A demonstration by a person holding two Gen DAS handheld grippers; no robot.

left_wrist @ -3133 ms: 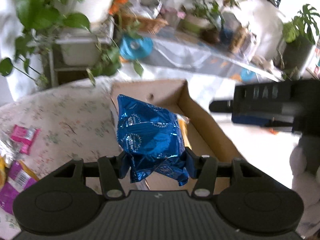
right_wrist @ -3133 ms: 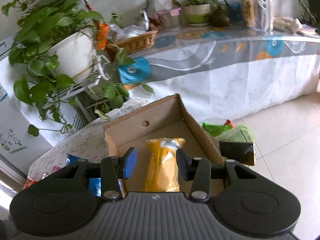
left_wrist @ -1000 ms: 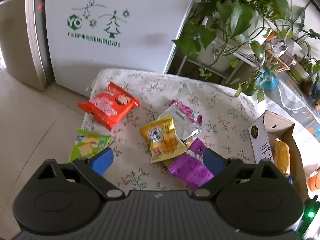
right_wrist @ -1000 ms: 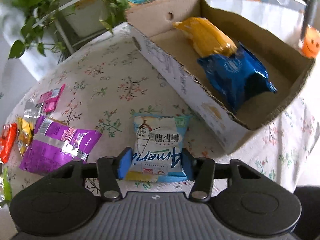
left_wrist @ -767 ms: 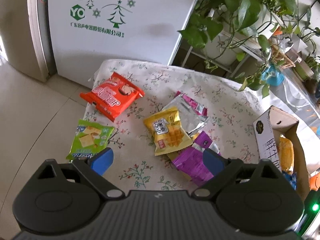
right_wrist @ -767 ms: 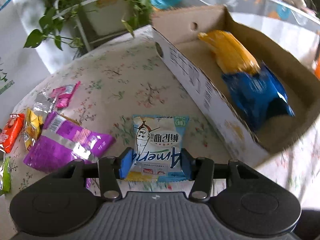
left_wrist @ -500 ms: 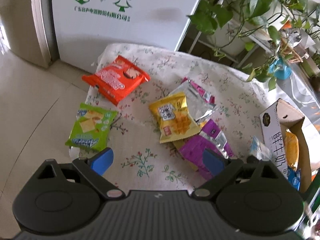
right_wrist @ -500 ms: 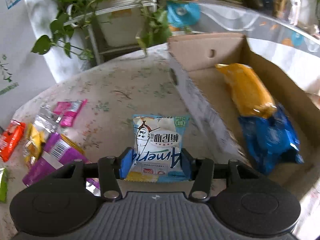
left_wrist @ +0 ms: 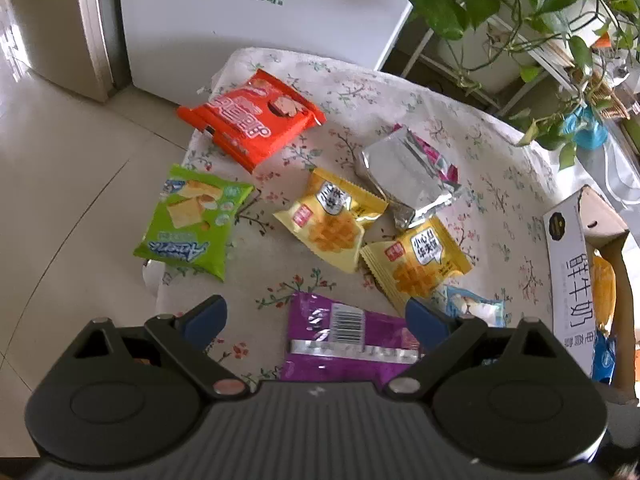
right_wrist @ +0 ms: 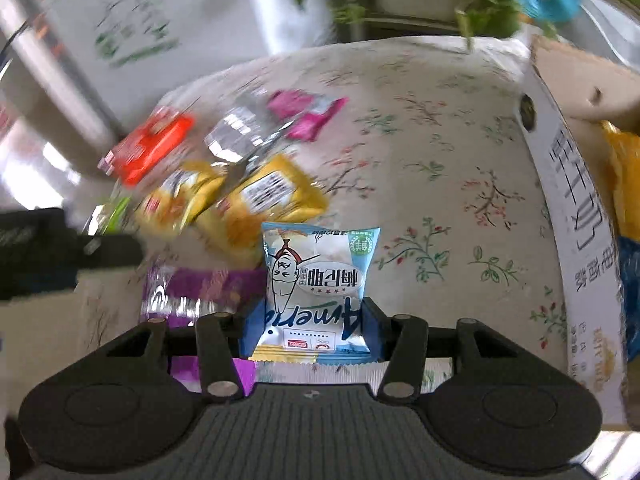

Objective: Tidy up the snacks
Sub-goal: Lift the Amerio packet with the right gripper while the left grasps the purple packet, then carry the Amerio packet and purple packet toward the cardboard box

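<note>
My right gripper (right_wrist: 310,320) is shut on a light blue and white snack packet (right_wrist: 316,280), held over the floral tablecloth left of the cardboard box (right_wrist: 576,216); the packet also shows in the left wrist view (left_wrist: 476,308). My left gripper (left_wrist: 316,314) is open and empty above a purple packet (left_wrist: 344,344). Ahead of it lie two yellow waffle packets (left_wrist: 332,220) (left_wrist: 416,260), a green cracker packet (left_wrist: 192,220), an orange-red packet (left_wrist: 248,118) and a silver packet (left_wrist: 404,172). The box (left_wrist: 568,264) holds a yellow bag (left_wrist: 604,284) and a blue bag (left_wrist: 602,356).
The small table has a floral cloth (left_wrist: 360,92) and drops to tiled floor (left_wrist: 60,160) at left. A white appliance (left_wrist: 256,8) stands behind. Potted plants on a rack (left_wrist: 520,12) sit at the back right. A pink packet (right_wrist: 308,114) lies beside the silver one.
My left gripper has moved lower and closer to the loose packets, over the purple one. My right gripper has swung left with the light blue packet, away from the box; its view is blurred.
</note>
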